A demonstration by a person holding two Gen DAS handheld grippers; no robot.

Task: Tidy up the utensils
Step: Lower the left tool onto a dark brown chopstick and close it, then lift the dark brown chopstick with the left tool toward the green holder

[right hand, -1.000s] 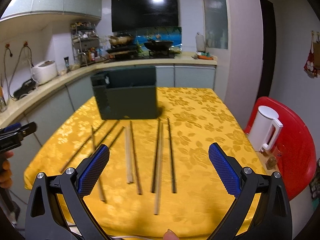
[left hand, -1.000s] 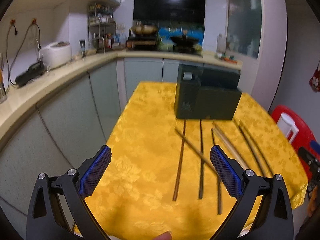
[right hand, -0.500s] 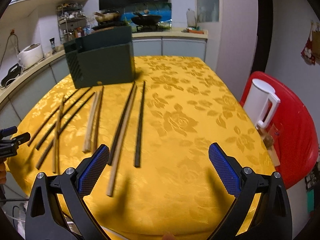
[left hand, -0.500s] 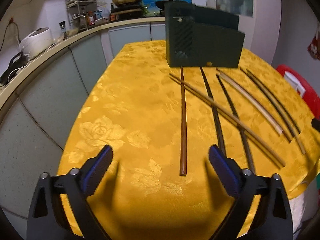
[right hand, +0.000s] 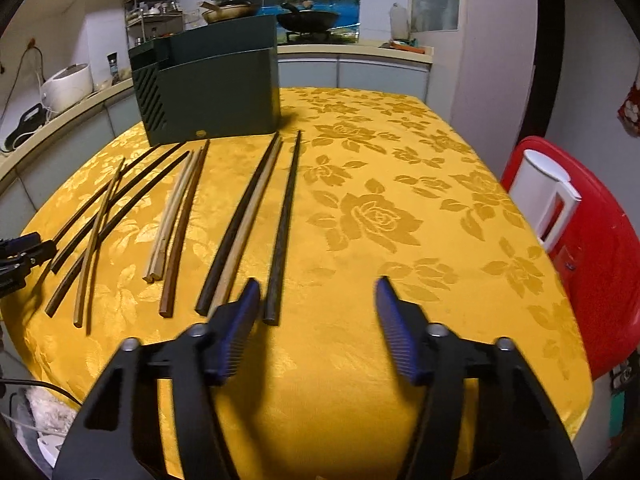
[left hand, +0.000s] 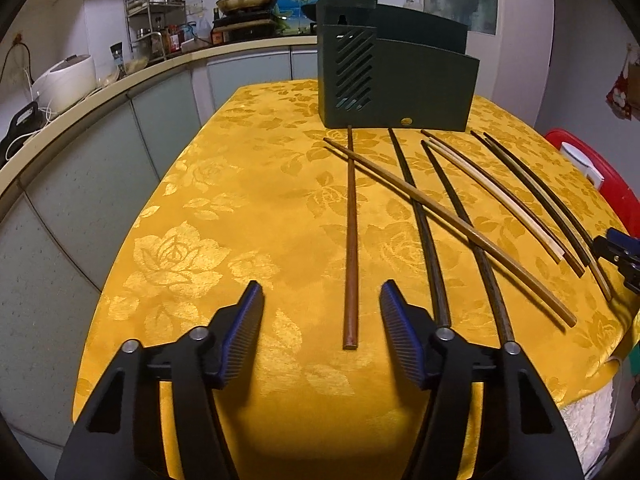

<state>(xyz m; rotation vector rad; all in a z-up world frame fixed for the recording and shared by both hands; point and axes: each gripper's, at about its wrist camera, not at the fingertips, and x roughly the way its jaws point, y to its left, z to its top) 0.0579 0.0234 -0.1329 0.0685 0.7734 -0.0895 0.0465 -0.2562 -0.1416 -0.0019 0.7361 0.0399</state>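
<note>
Yellow floral tablecloth (left hand: 248, 200) underneath everything. Dark green utensil holder (left hand: 396, 84) upright at far end. Chopsticks fanned out just before holder: reddish-brown chopstick (left hand: 350, 236), black chopstick (right hand: 285, 228). Left gripper (left hand: 320, 312) agape astride reddish-brown chopstick's near tip; right gripper (right hand: 316, 312) agape, empty, beside black chopstick's near end.

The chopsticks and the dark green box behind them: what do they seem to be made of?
The reddish-brown chopstick looks like wood with a smooth, faintly glossy finish. The pale chopstick looks like bare bamboo or light wood, matte. The black chopstick may be lacquered wood or plastic. The dark green box looks like matte moulded plastic, going by its slanted vent slots.
</note>
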